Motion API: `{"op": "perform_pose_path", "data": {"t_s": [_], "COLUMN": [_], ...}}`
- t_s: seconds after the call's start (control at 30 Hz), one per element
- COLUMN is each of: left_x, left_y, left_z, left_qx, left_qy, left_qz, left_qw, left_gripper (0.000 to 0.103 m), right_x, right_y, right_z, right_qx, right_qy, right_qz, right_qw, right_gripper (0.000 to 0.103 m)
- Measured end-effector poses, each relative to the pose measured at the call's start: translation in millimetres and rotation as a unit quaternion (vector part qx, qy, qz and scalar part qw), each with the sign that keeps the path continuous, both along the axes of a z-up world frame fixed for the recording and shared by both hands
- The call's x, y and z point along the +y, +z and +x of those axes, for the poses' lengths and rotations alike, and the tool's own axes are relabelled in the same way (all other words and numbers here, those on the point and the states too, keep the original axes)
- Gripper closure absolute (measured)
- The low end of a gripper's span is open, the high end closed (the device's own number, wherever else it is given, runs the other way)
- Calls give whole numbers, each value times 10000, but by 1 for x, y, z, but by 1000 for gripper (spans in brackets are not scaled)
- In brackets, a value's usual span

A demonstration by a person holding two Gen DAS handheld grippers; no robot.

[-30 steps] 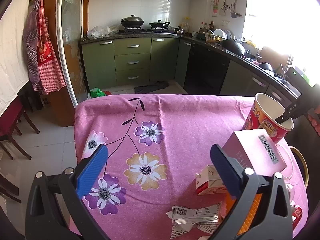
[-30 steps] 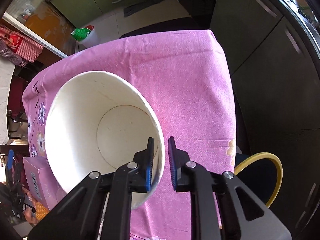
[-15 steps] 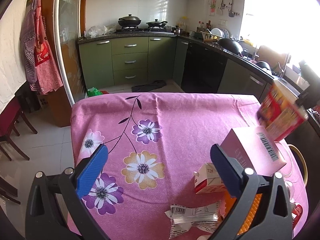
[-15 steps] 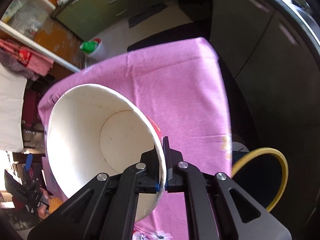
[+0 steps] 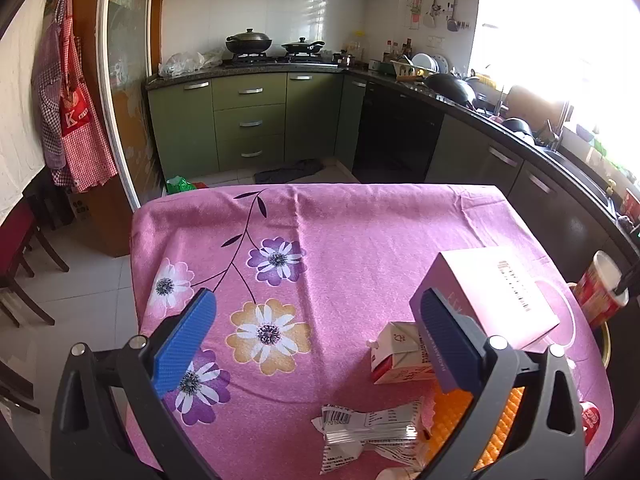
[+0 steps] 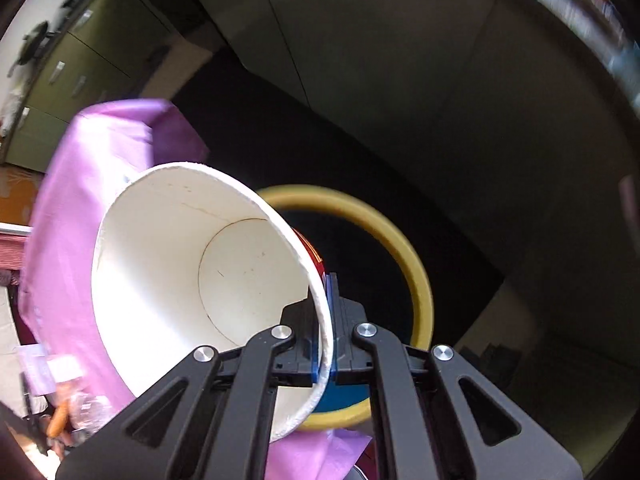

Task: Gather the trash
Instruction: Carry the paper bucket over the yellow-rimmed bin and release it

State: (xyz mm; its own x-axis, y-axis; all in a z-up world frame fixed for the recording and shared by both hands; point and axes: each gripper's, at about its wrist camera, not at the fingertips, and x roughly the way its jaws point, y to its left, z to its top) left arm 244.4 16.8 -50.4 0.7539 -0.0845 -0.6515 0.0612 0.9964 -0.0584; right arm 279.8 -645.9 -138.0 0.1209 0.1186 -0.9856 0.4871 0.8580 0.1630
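Left wrist view: left gripper [image 5: 316, 344] spread wide, blue-padded fingers [image 5: 184, 342] holding nothing, poised above a table draped in a pink cloth printed with flowers [image 5: 320, 248]. On the cloth near the right finger, a pale pink rectangular cardboard box with a barcode [image 5: 496, 292], propped on a small white-and-red drink carton [image 5: 396, 354] lying on its side. Nearer the camera, a crumpled silver-and-white foil wrapper with a barcode [image 5: 368, 430], touching an orange textured packet [image 5: 476, 416] mostly hidden behind the right finger. At the far right, just past the table's edge, a red paper noodle cup with a white inside [image 5: 602, 288], tilted, pinched at its rim by a dark fingertip, above the yellow rim of a round bin [image 5: 606, 344]. Beyond the table, green kitchen cabinets [image 5: 248, 120] with black pans on the stove [image 5: 248, 42], and a red checked apron [image 5: 76, 120] hanging at left. Right wrist view: right gripper [image 6: 326, 332] clamped tight on the rim of the red paper noodle cup [image 6: 180, 264], one pad inside the wall and one outside. Cup empty, tilted, mouth toward the camera, held off the table's edge beside the pink cloth [image 6: 68, 208] and partly over the dark opening of the round bin [image 6: 416, 276]. Blurred background of dark cabinet fronts.
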Motion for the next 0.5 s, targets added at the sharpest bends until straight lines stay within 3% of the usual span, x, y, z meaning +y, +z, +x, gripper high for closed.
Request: {"op": "perform_pose_path", "data": {"t_s": [0.27, 0.5], "left_x": [-4, -20], "left_y": [4, 24], "left_z": [-2, -20], "left_qx": [-24, -195], "left_qy": [-44, -236], "left_qz": [37, 184], "left_qw": [10000, 9994], "left_gripper": [6, 6], "right_x": [-14, -4], "right_y": [-94, -124], "right_z": [-3, -8], "right_qx": [346, 542], "right_qy": [-368, -323], "right_qz": [-28, -66], "right_qw": [9987, 9980], "right_gripper": [98, 84]}}
